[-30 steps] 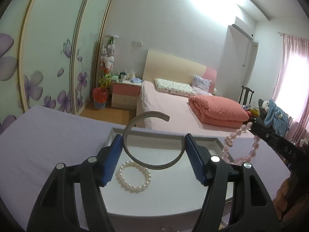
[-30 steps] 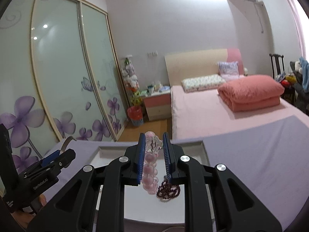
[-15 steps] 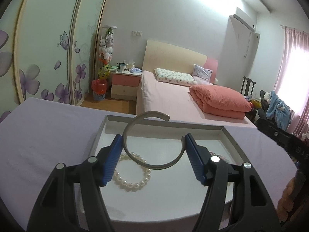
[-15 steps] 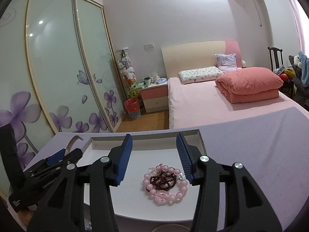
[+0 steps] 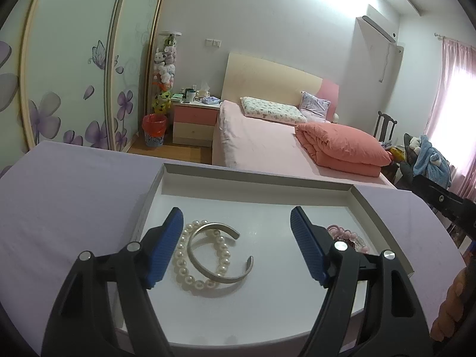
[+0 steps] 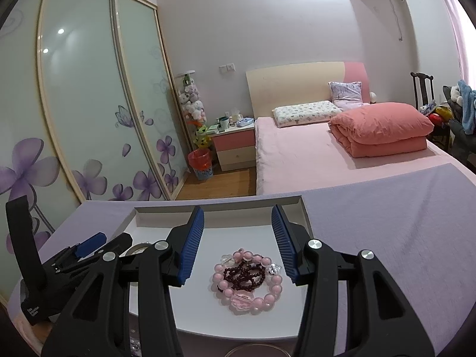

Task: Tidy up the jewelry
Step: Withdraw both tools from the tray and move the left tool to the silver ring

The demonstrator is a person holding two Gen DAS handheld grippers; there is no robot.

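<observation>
From where I sit, most of the sorting looks done: the white tray [image 5: 380, 217] on the purple tabletop [image 5: 74, 196] now holds four pieces in two groups. On its left side the open silver bangle [image 5: 218, 255] lies flat, partly overlapping the pearl bracelet [image 5: 190, 279] beneath it. On the right side the pink bead bracelet [image 6: 253, 291] rests with the dark red bead strand [image 6: 245, 273] bunched inside its ring. My left claw [image 5: 236, 245] stands wide apart and empty, straddling the bangle without touching it, and my right claw [image 6: 238, 245] is likewise spread with nothing between its pads, hanging over the pink beads. A second ago the bangle was clamped upright in the left claw above the tray, and half a second ago it was still held; now it has been let go and sits on the pearls. The pink bracelet was pinched in the right claw a second ago, had already dropped onto the dark strand half a second back, and has not shifted since. What is left, I judge, is little: at the bottom edge of the right wrist view I can make out the curved rim of something round [image 6: 255, 349], too cut off to name, which may be another piece waiting. Otherwise both claws only need backing away.
</observation>
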